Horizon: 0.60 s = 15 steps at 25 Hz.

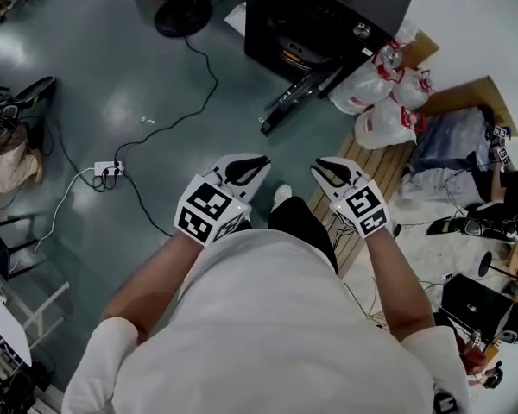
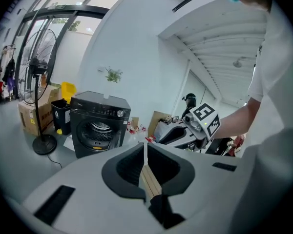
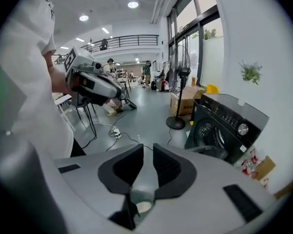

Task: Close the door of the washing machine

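Observation:
The black washing machine (image 1: pixel 328 15) stands on the floor ahead of me, and its round door (image 1: pixel 295 96) hangs open toward me. In the left gripper view the machine (image 2: pixel 98 123) sits left of centre with its drum showing. The right gripper view has it at the right (image 3: pixel 224 126), door (image 3: pixel 210 151) swung out. Both grippers are held in front of my body, well short of the machine. My left gripper (image 1: pixel 246 169) (image 2: pixel 145 152) is shut with nothing in it. My right gripper (image 1: pixel 332 172) (image 3: pixel 148 160) is open and empty.
A fan stand (image 1: pixel 183 14) is left of the machine, its cable running to a power strip (image 1: pixel 109 170). White plastic bags (image 1: pixel 384 102), a wooden slatted board (image 1: pixel 375 166) and piled clothes and gear (image 1: pixel 466 158) lie at the right. Chairs stand at the far left.

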Each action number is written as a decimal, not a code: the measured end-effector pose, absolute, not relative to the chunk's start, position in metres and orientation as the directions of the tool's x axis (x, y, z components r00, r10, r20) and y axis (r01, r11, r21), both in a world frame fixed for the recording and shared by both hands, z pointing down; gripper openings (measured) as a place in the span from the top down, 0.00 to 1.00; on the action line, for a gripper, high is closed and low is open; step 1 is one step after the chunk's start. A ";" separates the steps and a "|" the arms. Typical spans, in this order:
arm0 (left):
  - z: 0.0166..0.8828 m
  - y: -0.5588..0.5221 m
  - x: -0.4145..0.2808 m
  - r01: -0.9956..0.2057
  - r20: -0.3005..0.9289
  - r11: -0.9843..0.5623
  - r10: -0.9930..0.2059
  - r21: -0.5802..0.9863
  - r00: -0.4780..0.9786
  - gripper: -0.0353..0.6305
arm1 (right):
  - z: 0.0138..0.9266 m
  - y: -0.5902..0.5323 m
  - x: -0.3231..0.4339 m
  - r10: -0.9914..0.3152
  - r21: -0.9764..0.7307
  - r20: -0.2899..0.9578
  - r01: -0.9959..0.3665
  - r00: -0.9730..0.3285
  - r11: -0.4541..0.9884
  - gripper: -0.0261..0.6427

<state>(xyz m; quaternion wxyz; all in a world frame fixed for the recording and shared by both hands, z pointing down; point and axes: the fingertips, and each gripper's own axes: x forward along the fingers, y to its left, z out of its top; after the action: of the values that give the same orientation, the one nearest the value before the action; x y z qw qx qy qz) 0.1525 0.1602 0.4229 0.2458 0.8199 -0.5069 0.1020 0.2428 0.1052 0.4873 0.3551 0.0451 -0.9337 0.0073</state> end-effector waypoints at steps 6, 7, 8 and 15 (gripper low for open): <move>0.423 0.120 0.116 -0.906 0.418 -0.277 -0.817 0.320 0.397 0.91 | 0.516 0.035 0.216 -0.020 0.113 0.740 0.095 -0.672 0.989 0.84; 0.422 0.113 0.110 -0.910 0.419 -0.263 -0.823 0.321 0.385 0.91 | 0.522 0.021 0.211 -0.016 0.134 0.753 0.129 -0.658 0.983 0.84; 0.422 0.106 0.105 -0.913 0.421 -0.247 -0.827 0.325 0.373 0.91 | 0.530 0.008 0.207 -0.014 0.156 0.767 0.164 -0.642 0.974 0.84; 0.416 0.053 0.077 -0.935 0.437 -0.122 -0.858 0.334 0.269 0.91 | 0.583 -0.059 0.186 0.060 0.226 0.844 0.454 -0.533 0.862 0.83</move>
<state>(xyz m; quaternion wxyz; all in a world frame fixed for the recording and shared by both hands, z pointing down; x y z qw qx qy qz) 0.0771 0.0533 0.4163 0.2791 0.7459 -0.6009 0.0684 0.1862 -0.0595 0.5826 0.4587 -0.1512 -0.8489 -0.2147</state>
